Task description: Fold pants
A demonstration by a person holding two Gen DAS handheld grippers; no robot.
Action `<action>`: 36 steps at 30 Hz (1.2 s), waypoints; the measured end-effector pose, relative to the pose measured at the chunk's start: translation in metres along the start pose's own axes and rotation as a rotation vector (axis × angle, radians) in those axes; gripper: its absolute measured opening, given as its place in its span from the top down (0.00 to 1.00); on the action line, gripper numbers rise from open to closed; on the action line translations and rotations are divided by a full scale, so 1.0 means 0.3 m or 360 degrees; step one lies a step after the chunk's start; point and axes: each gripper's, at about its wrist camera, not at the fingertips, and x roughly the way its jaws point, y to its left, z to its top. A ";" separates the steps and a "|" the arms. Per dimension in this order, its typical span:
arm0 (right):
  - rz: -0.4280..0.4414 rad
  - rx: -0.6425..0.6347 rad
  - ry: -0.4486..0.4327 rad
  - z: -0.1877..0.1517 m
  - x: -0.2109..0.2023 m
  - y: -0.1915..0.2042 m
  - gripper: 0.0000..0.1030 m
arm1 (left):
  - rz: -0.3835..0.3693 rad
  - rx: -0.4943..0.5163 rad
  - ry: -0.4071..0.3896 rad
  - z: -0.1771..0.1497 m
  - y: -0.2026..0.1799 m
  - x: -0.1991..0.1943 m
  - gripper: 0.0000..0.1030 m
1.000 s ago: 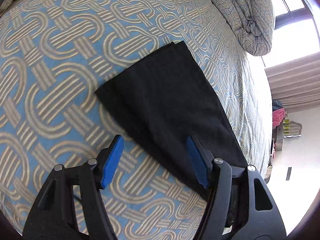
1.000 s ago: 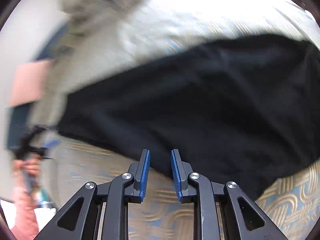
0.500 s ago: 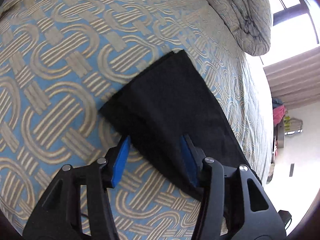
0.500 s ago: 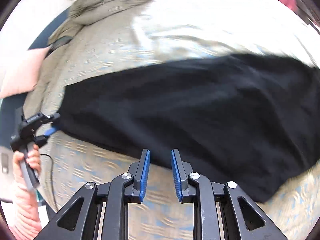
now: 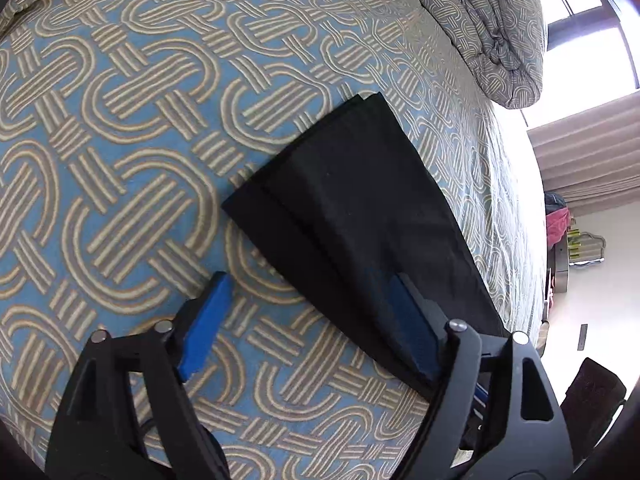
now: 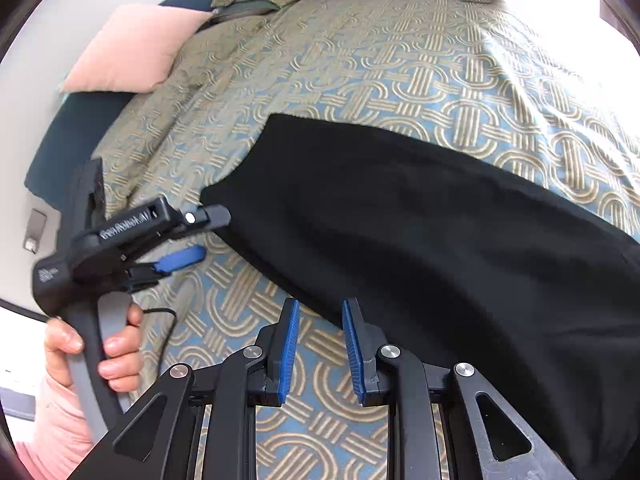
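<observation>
While the bed (image 6: pixel 400 60) with its blue-and-tan looped cover carries everything, the black pants (image 6: pixel 420 224) lie flat across it, legs stacked. At their hem end the left gripper (image 5: pixel 308 320) stands wide, straddling the edge. Near the long edge, the right gripper (image 6: pixel 318 344) is narrowly parted, holding nothing.

Pants (image 5: pixel 360 216): plain black. Bed cover (image 5: pixel 120 120): blue ground, beige interlocking striped loops; rolled duvet (image 5: pixel 496 28) same loops on grey. Pillow (image 6: pixel 136 48): pale pink. Left hand-held gripper (image 5: pixel 308 320): black frame, blue pads.
</observation>
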 end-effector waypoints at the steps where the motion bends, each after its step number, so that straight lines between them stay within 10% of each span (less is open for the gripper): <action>1: -0.0018 0.0014 0.0010 -0.003 -0.003 -0.012 0.78 | 0.0001 0.0005 0.0003 0.001 -0.003 0.004 0.19; 6: -0.0003 0.0214 0.0049 -0.053 0.013 -0.110 0.78 | -0.0123 0.0006 0.0025 0.027 -0.015 0.021 0.19; 8: -0.0022 0.0249 0.0065 -0.080 -0.007 -0.139 0.78 | -0.0268 -0.0042 0.0040 0.057 -0.001 0.033 0.41; 10: -0.0049 0.0271 0.0078 -0.097 -0.009 -0.156 0.78 | -0.0415 -0.0163 0.0110 0.087 0.041 0.074 0.93; 16: -0.0029 0.0325 0.0063 -0.125 -0.016 -0.165 0.78 | -0.0534 -0.0363 0.0183 0.064 0.127 0.095 0.92; 22: -0.0041 0.0296 0.0054 -0.112 -0.011 -0.149 0.78 | -0.0546 -0.0405 0.0167 0.034 0.123 0.059 0.41; 29: -0.0036 0.0274 0.0020 -0.118 -0.035 -0.147 0.78 | -0.0453 -0.0364 0.0111 0.069 0.075 0.077 0.34; 32: -0.0047 0.0290 0.0026 -0.132 -0.037 -0.163 0.78 | -0.0424 -0.0338 0.0072 0.108 0.061 0.109 0.51; 34: -0.0050 0.0310 0.0013 -0.139 -0.047 -0.176 0.78 | -0.0399 -0.0370 0.0103 0.113 0.079 0.124 0.93; 36: -0.0065 0.0316 -0.0018 -0.140 -0.067 -0.193 0.78 | -0.0424 -0.0380 0.0094 0.102 0.096 0.109 0.93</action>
